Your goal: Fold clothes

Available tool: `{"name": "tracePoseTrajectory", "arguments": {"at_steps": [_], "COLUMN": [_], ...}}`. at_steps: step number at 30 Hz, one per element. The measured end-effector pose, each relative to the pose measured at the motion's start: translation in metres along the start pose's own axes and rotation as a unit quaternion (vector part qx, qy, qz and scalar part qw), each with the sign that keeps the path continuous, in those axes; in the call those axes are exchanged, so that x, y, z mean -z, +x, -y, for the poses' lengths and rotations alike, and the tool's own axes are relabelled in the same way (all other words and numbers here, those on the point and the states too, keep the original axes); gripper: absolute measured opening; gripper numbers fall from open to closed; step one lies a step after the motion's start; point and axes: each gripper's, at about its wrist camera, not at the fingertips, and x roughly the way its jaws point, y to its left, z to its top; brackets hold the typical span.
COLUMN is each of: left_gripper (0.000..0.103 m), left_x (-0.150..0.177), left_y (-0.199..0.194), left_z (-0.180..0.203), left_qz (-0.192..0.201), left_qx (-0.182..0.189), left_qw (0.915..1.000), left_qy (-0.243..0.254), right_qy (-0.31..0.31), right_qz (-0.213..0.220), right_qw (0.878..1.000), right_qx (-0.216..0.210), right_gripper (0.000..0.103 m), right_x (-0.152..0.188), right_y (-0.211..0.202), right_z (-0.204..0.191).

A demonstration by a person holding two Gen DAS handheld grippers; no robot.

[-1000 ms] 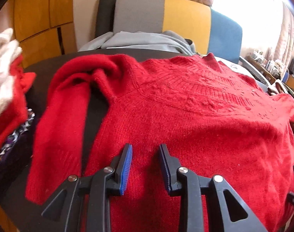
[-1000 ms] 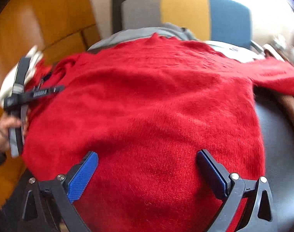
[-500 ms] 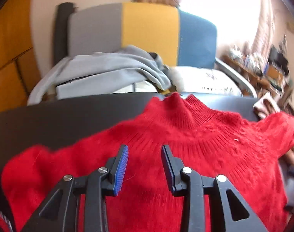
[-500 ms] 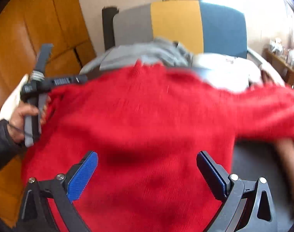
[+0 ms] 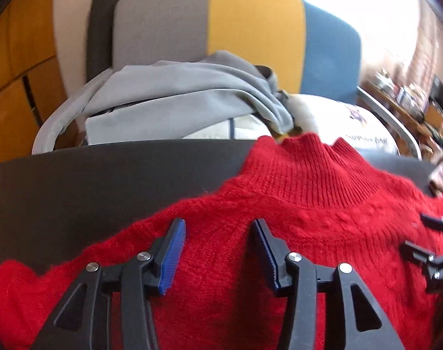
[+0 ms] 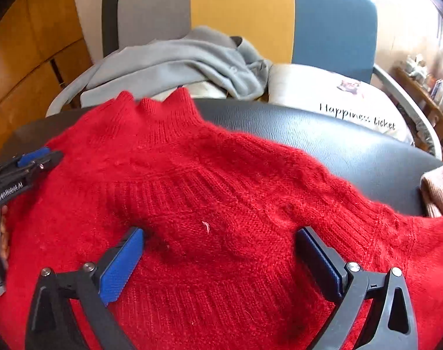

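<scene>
Red sweater (image 6: 221, 198) lies spread front-up on the black table (image 6: 323, 140), collar (image 6: 160, 113) at the far edge, one sleeve running off to the right. Nothing folded over that I can see up here. Left gripper (image 5: 218, 250) hovers low over the left shoulder, jaws narrowly parted and empty; right gripper (image 6: 220, 262) is spread wide over the chest, gripping nothing. I'd say they're lining up on the shoulders. Beyond, a chair (image 6: 332, 20) holds a heap of grey clothing (image 6: 175, 58) and a printed cushion (image 6: 338, 99).
</scene>
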Motion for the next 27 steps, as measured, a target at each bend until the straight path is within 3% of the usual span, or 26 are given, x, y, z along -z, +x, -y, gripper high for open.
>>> {"name": "tracePoseTrajectory", "arguments": {"at_steps": [4,8,10,12,15,17,20,23,27], "left_gripper": [0.05,0.05,0.05,0.047,0.048,0.048,0.048,0.048,0.048], "left_x": [0.003,0.004,0.002,0.005,0.019,0.036,0.064,0.092,0.117], "left_y": [-0.004,-0.005,-0.012,-0.031,-0.07,-0.091,-0.114,-0.126,-0.129], "left_z": [-0.002,-0.008,-0.006,-0.004,-0.002,0.006,0.022,0.037,0.048], "left_qz": [0.005,0.001,-0.005,0.01,0.041,0.043,0.033,0.012,-0.015], "left_qx": [0.002,0.015,0.004,0.003,0.058,0.089,0.123,0.131,0.132], "left_qw": [1.0,0.9997,0.9999,0.9998,0.9963,0.9938,0.9911,0.9912,0.991], "left_qy": [-0.005,-0.017,-0.013,-0.016,-0.049,-0.051,-0.04,-0.02,-0.017], "right_qy": [0.004,0.016,0.017,0.009,0.077,0.134,0.236,0.328,0.452], "right_qz": [0.006,0.016,0.012,-0.001,0.05,0.091,0.154,0.21,0.237], "right_qw": [1.0,1.0,0.999,0.999,0.991,0.979,0.95,0.914,0.855], "right_qx": [0.01,-0.013,-0.027,-0.047,-0.092,-0.125,-0.135,-0.113,-0.096], "right_gripper": [0.103,0.103,0.103,0.103,0.103,0.103,0.103,0.103,0.103], "right_x": [-0.002,0.004,-0.004,-0.004,0.013,0.029,0.071,0.123,0.183], "right_y": [-0.001,-0.004,0.009,0.003,-0.043,-0.078,-0.145,-0.207,-0.236], "right_z": [-0.005,-0.003,-0.001,0.004,0.044,0.076,0.148,0.221,0.304]}}
